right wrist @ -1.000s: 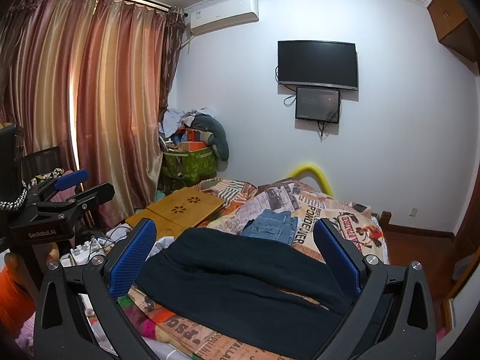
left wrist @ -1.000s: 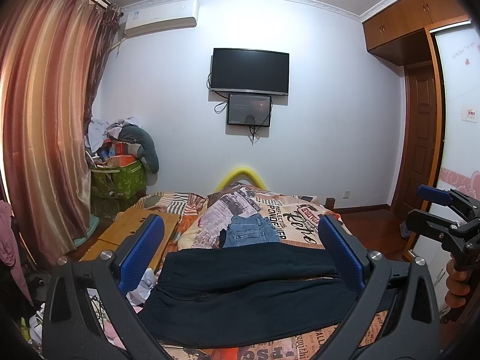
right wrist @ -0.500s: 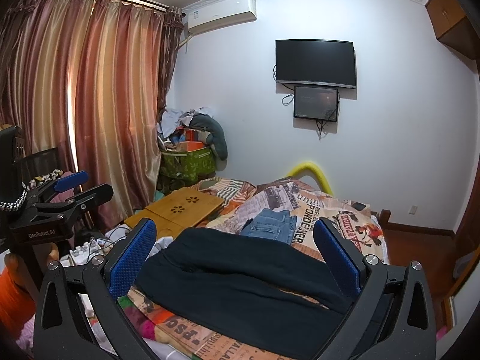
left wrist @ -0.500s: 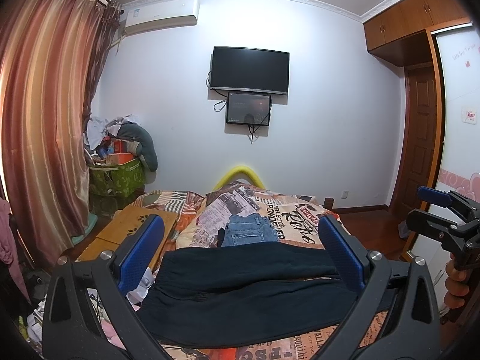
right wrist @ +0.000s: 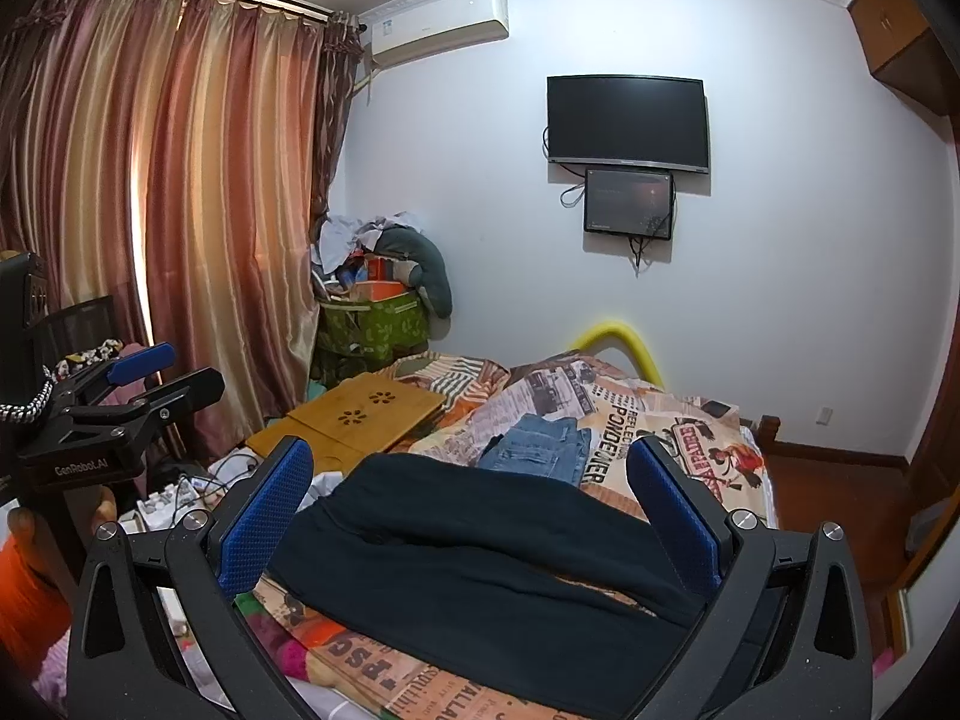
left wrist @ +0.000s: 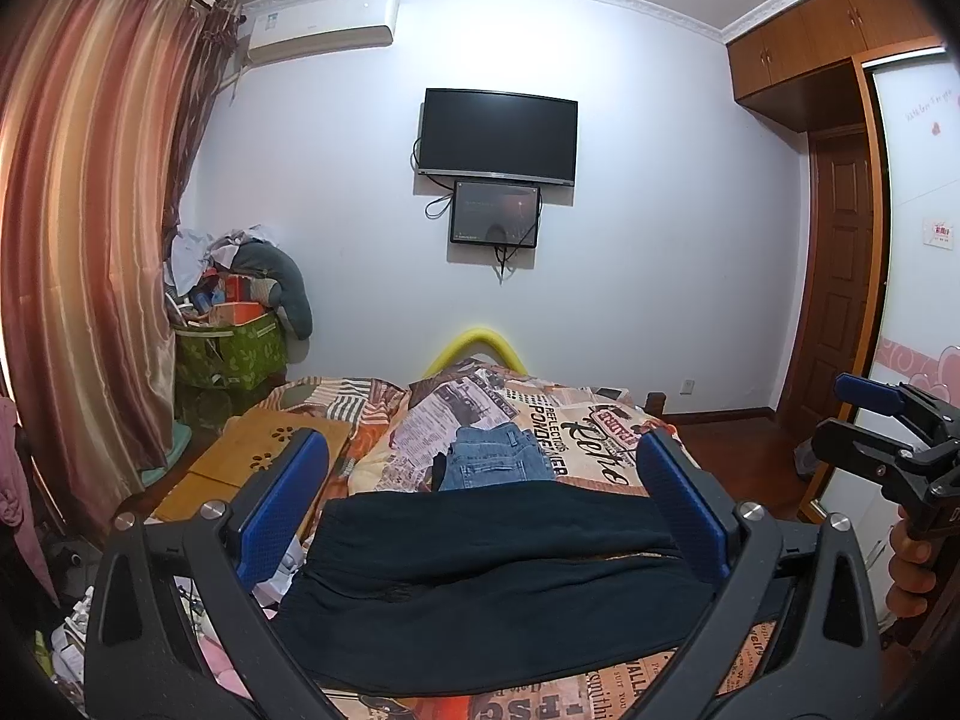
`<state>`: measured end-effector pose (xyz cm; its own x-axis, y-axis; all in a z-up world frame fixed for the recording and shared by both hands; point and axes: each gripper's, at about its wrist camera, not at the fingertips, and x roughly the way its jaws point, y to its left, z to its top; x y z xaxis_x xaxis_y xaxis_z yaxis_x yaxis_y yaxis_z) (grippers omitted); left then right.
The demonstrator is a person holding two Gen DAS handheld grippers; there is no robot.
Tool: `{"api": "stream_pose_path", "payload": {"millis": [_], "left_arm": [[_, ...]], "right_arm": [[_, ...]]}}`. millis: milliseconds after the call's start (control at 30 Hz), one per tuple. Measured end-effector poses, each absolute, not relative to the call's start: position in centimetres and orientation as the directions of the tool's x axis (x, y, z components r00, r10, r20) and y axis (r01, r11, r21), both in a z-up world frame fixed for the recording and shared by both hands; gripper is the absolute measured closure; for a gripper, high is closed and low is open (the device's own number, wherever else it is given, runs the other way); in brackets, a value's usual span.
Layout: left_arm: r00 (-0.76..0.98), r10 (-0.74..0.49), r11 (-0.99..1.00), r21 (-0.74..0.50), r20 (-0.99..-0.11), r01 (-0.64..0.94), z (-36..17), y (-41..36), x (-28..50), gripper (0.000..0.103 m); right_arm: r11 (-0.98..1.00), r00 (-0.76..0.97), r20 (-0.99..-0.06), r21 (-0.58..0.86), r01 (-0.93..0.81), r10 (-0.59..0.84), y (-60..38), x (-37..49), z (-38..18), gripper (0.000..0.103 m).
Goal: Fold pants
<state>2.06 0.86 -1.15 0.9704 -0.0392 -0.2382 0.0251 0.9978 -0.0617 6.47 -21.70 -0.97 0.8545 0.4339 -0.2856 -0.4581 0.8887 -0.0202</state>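
Dark pants [left wrist: 498, 576] lay spread across the near end of a bed [left wrist: 576, 420] as two hand-held grippers hovered above them, both empty.

The left gripper [left wrist: 483, 492] had its blue-padded fingers [left wrist: 282, 498] spread wide apart, holding nothing; the right gripper [right wrist: 474, 492] was likewise wide open over the pants [right wrist: 480, 576], clear of the cloth. The pants rested on a newspaper-print bedspread [right wrist: 660, 420], with a folded pair of jeans [left wrist: 495, 465] just beyond them. A wooden lap desk [right wrist: 366, 414] sat at the bed's left edge near striped curtains [right wrist: 180, 210]. On the far wall hung a television [left wrist: 498, 135] above a smaller screen [left wrist: 495, 213].
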Motion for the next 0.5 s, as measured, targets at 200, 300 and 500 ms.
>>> {"api": "stream_pose_path", "payload": {"millis": [200, 300, 500], "left_arm": [[0.975, -0.043, 0.998, -0.061, -0.219, 0.03, -1.7, 1.1, 2.5, 0.0], [0.973, -0.03, 0.998, -0.052, -0.229, 0.018, -2.0, 1.1, 3.2, 0.0], [0.96, -0.024, 0.998, -0.059, -0.28, 0.007, -2.6, 2.0, 6.5, 0.0]], "right_arm": [[0.897, 0.857, -0.3, -0.013, -0.442, 0.418, -22.0, 7.3, -1.4, 0.0], [0.908, 0.864, -0.315, -0.017, -0.418, 0.392, -22.5, 8.4, -1.9, 0.0], [0.937, 0.879, -0.356, -0.025, -0.347, 0.316, -24.6, 11.9, -3.3, 0.0]]}}
